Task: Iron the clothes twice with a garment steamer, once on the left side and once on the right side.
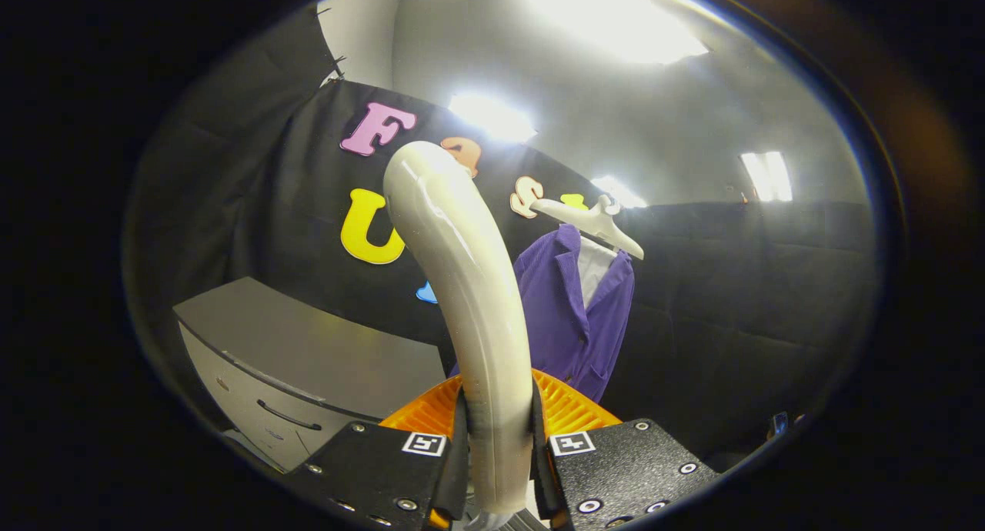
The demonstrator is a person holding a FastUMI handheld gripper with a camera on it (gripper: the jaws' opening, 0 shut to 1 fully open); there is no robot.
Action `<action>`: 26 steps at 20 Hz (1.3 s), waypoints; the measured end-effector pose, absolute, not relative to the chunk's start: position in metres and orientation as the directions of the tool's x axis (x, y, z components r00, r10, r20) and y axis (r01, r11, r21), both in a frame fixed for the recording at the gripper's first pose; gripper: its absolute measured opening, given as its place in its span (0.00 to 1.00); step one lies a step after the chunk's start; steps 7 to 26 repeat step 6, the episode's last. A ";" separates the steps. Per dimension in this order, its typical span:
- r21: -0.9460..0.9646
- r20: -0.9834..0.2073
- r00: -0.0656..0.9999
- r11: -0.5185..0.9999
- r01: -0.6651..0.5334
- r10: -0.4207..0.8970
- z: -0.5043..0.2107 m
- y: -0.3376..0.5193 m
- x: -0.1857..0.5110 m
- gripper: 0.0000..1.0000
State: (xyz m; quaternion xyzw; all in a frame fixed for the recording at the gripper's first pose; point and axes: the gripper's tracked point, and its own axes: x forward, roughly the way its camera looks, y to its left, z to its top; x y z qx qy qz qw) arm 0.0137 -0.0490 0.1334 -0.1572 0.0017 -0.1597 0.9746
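- While the cream handle of the garment steamer (462, 285) is clamped between the two fingers of the gripper (499, 446), each finger is pressed against one side of it, and the handle is seen curving up and away to the left beyond them.
- An orange ribbed part (565, 408) is seen just behind the fingers, on both sides of the handle.
- The clothes, a purple shirt (573, 315) with a white lining at the collar, are hung on a white hanger (589, 219) against the far booth wall, just right of the handle and well beyond the fingers.
- The left edge of the shirt is hidden by the handle; its right edge and lower hem are seen free against the dark cloth.
- Open room is found to the right of the shirt, where only the dark padded wall (754, 285) is seen.
- To the left, a grey cabinet (308, 362) with drawers is placed near the wall; its top edge runs toward the handle, so room on that side is narrowed low down.
- Between the fingers and the shirt, nothing but the handle itself is seen in the way.
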 end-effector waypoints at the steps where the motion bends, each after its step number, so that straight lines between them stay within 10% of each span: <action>1: -0.302 0.048 0.951 0.903 0.307 -0.307 0.134 -0.046 0.016 0.35; 26: -0.226 0.085 0.965 0.938 0.262 -0.249 0.145 -0.030 0.022 0.34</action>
